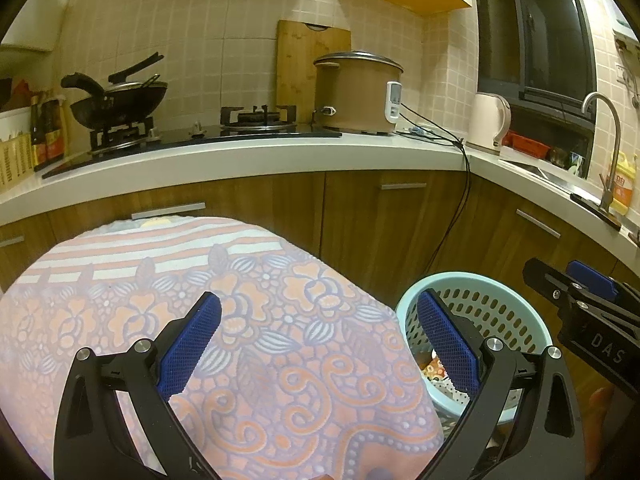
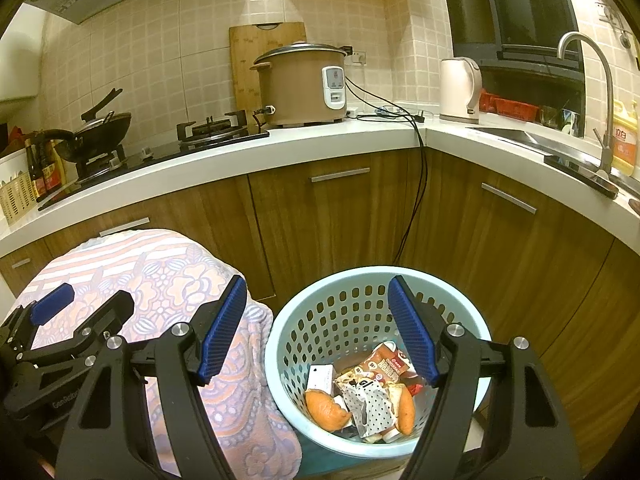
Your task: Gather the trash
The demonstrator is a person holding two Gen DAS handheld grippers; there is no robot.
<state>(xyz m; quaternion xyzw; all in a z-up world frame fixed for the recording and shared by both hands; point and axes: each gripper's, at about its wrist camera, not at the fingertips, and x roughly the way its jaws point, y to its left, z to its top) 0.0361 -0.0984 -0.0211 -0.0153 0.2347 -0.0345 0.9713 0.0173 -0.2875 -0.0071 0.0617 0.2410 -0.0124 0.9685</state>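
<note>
Right wrist view: I'm holding the right gripper (image 2: 316,320) over the pale blue basket (image 2: 280,344), its fingers spread with nothing between them. Trash (image 2: 360,392), wrappers and orange peel, is lying in the basket's bottom. My left gripper (image 1: 320,340) is hovering above the floral cloth (image 1: 280,300) beside the basket, fingers spread, empty.

Floral cloth and basket below the worktop

A towel-draped surface (image 2: 168,280) is sitting at 8 o'clock, bare on top; the blue basket (image 2: 304,312) is standing just beside it at 5 o'clock, holding wrappers (image 2: 372,396) and orange peel (image 2: 326,410).
</note>
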